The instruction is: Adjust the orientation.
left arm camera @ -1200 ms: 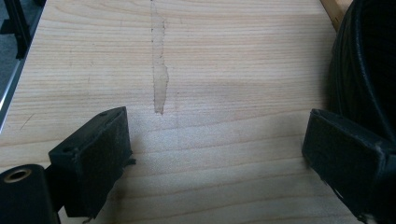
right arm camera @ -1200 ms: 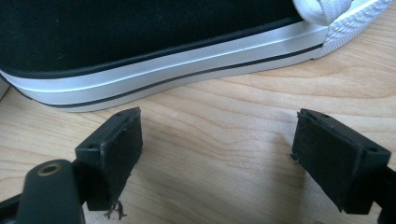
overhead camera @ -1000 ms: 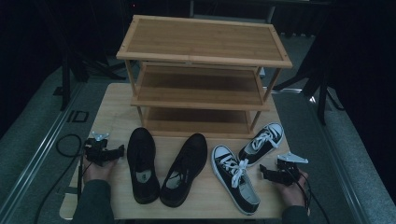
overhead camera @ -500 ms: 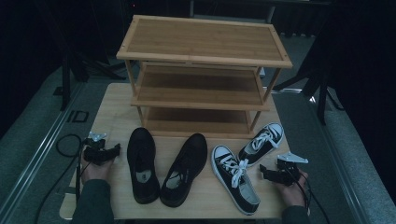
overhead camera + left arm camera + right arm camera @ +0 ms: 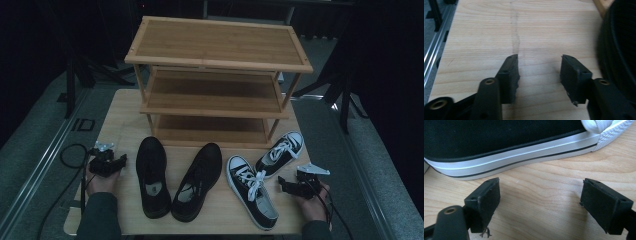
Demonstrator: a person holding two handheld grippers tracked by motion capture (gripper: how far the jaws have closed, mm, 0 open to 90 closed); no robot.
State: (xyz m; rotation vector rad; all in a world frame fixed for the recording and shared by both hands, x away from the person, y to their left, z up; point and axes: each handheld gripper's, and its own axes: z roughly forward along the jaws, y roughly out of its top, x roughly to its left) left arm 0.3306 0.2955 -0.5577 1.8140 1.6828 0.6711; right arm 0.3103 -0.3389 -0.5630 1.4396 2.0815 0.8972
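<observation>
Left tool (image 5: 121, 161) jaws apart, just been closing with nothing between, beside black leather shoe (image 5: 151, 175) on table (image 5: 125, 107); right tool (image 5: 281, 183) wide apart (empty) near black sneaker (image 5: 252, 196), both before wooden rack (image 5: 217, 75).

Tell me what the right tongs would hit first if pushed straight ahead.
Probably the sneaker: its white rubber sidewall lies just beyond the open right tongs, with bare table between them.

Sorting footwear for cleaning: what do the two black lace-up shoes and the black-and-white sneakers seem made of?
Black lace-up shoes: smooth, faintly glossy uppers, probably leather or imitation. Black-and-white sneakers: matte black uppers, likely canvas, with a white striped sole band that looks like rubber.
</observation>
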